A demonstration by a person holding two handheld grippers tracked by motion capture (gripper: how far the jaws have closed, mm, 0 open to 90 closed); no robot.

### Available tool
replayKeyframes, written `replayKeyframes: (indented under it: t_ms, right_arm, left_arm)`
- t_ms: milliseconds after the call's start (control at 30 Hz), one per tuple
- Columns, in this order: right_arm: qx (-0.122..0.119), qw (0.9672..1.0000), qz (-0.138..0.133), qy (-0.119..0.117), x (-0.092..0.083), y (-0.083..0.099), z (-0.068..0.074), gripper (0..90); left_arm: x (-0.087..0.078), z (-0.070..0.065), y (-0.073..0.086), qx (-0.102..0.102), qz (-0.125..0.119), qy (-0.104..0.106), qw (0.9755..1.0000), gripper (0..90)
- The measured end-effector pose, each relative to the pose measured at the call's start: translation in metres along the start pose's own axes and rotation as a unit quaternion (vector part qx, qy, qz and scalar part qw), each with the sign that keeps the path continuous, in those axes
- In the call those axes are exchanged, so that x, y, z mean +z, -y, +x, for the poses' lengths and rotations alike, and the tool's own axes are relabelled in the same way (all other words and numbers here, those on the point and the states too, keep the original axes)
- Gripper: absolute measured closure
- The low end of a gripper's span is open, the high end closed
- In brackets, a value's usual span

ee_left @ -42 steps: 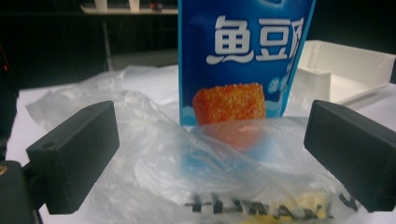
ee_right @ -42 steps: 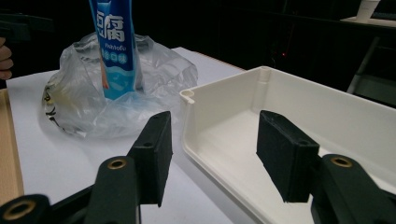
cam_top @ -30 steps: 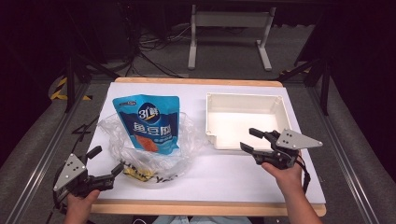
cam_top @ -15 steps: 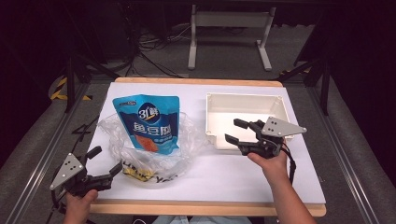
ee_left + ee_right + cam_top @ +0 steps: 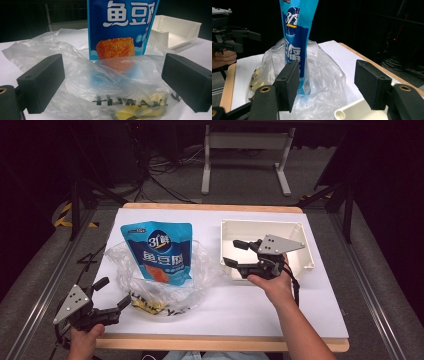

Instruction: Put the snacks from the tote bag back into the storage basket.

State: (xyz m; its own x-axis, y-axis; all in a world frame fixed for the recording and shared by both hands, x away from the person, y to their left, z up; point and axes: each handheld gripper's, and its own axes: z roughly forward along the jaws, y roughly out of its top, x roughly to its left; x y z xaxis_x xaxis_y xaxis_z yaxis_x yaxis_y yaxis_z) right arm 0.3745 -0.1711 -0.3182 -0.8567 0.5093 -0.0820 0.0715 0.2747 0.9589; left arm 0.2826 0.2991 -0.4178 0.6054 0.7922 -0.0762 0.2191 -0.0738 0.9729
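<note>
Dark floor and tangled cables ring a white counter (image 5: pixel 310 315) with a wooden edge, and everything beyond it sinks into black. Standing upright at centre-left is the blue snack pouch (image 5: pixel 161 251), its lower part tucked inside a clear plastic bag (image 5: pixel 200 270) that blurs whatever lies behind the film. Through the crinkled plastic there is something yellow (image 5: pixel 147 306) at the bag's near edge, too smeared to identify, and black lettering on the bag that runs off the bottom of the left gripper view. That view also cuts the pouch off at the top, so its printing is only half readable.

Down at the near-left corner, the left gripper (image 5: pixel 111 296) sits low with its fingers spread, the bag's near side lying between them; whether the pads actually touch the film is hard to call. Over on the right, the right gripper (image 5: pixel 235 253) hangs above the near-left part of the white tray (image 5: pixel 300 231), pointing toward the bag. Its fingers stand apart and have just been opening, with nothing between them. The hand and gripper body cover much of the tray's near wall. From the right gripper view, the pouch stands edge-on and its top is cropped.
</note>
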Motion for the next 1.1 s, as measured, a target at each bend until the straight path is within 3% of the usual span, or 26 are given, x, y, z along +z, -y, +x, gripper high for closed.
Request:
replayKeyframes:
  t_ms: [233,533,1100]
  right_arm:
    - [-0.005,0.9996,0.012,-0.023,0.027,-0.005,0.001,36.2]
    - [-0.002,0.9989,0.014,-0.044,0.061,-0.011,0.002,34.7]
    - [-0.008,0.9973,0.010,-0.072,0.102,-0.017,0.010,34.4]
  left_arm:
    - [-0.003,-0.001,0.001,0.005,0.003,0.002,1.0000,5.5]
    - [-0.015,-0.001,0.005,-0.003,0.000,-0.012,0.9999,5.5]
    - [-0.018,0.001,0.006,-0.009,-0.002,-0.014,0.9999,5.5]
